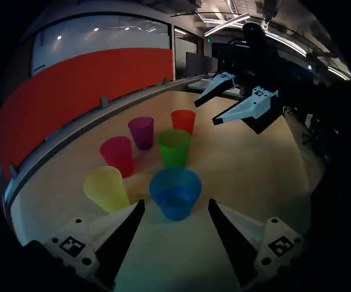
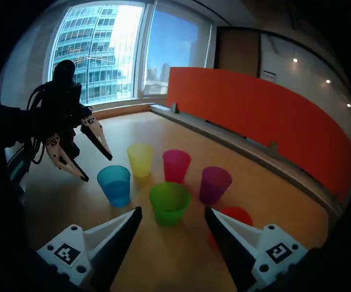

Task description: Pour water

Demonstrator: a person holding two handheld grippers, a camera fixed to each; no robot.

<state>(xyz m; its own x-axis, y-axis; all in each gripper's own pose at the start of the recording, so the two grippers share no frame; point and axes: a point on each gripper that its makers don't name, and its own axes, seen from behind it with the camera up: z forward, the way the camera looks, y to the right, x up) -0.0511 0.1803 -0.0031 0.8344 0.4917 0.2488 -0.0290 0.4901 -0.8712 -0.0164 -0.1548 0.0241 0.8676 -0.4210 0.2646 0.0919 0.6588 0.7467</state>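
Note:
Several plastic cups stand grouped on a wooden table (image 1: pixel 253 165). In the left gripper view a blue cup (image 1: pixel 175 193) with water in it stands just ahead of my open left gripper (image 1: pixel 176 204), between its fingertips' line. Behind it are a green cup (image 1: pixel 174 147), yellow cup (image 1: pixel 106 189), pink cup (image 1: pixel 117 155), purple cup (image 1: pixel 142 132) and red cup (image 1: pixel 183 120). In the right gripper view my right gripper (image 2: pixel 173 210) is open just before the green cup (image 2: pixel 169 202), with the blue cup (image 2: pixel 114 185) at left. The left gripper (image 2: pixel 97 168) appears far left; the right gripper (image 1: pixel 204 112) hangs above the table's far side.
An orange partition wall (image 1: pixel 78 92) with a low ledge runs along one table edge. Large windows (image 2: pixel 97 53) lie beyond the table's far end. A person's dark arm (image 2: pixel 54 112) holds the left gripper. Bare tabletop (image 2: pixel 175 258) lies around the cup cluster.

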